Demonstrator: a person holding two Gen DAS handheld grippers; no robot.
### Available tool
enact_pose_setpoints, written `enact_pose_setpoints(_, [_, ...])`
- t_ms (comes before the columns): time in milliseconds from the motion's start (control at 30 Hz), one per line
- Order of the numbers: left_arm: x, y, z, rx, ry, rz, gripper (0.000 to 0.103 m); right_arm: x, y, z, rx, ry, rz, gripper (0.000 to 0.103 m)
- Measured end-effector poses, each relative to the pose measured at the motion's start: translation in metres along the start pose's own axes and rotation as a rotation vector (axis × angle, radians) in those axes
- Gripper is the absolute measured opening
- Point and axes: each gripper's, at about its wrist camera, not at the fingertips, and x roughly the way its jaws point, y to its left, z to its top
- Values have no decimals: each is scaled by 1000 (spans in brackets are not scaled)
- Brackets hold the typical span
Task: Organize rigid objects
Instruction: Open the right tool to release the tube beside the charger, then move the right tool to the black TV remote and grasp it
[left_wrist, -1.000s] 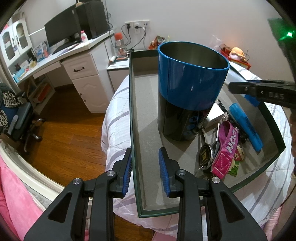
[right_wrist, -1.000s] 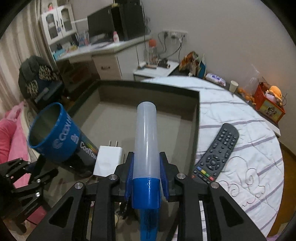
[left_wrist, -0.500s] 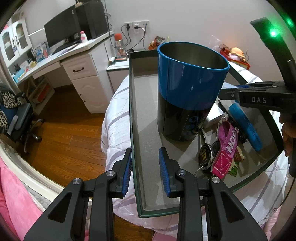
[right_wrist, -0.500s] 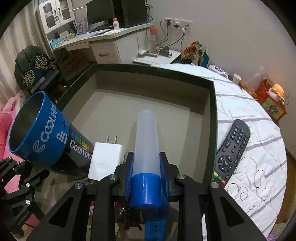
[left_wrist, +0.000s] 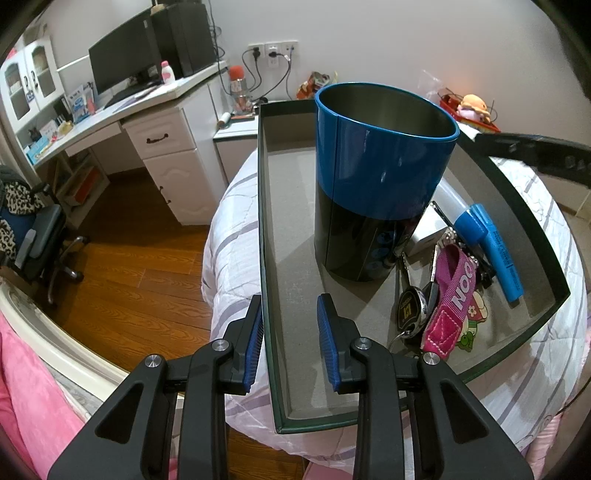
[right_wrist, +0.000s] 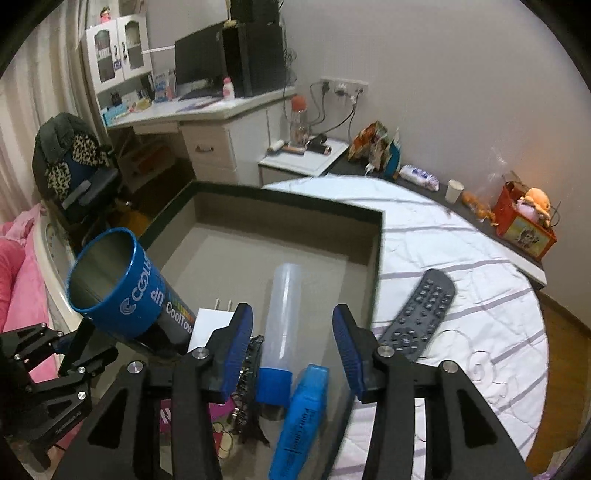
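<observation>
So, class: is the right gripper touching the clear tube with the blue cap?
Apart. The right wrist view shows the right gripper open, with tray floor visible between each pad and the clear tube.

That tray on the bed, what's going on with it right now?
A person with two handheld grippers is sorting items into the tray. The right gripper is open above a clear tube with a blue cap lying in the tray beside a blue highlighter. The left gripper is open, straddling the tray's wall. The blue can stands inside; a remote lies outside on the bedspread.
</observation>
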Motion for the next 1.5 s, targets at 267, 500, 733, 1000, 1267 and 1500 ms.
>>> enact_pose_setpoints(267, [0,1,0,0,0,0,28,-29,-50,-14,120,-74,-71,58])
enact_pose_setpoints(500, [1,-1,-1,1,1,4,28,-8,-93,-35,210,0,-103,58])
enact_pose_setpoints(733, [1,0,-1,2,2,11,28,23,-104,-33,241,54,-70,58])
enact_pose_setpoints(1000, [1,0,-2,3,2,12,28,57,-108,-17,242,119,-51,58])
enact_pose_setpoints(1267, [0,-1,-1,12,2,8,29,68,-116,-10,262,138,-35,62])
enact_pose_setpoints(1500, [1,-1,0,14,2,5,29,79,-133,-13,298,192,11,72])
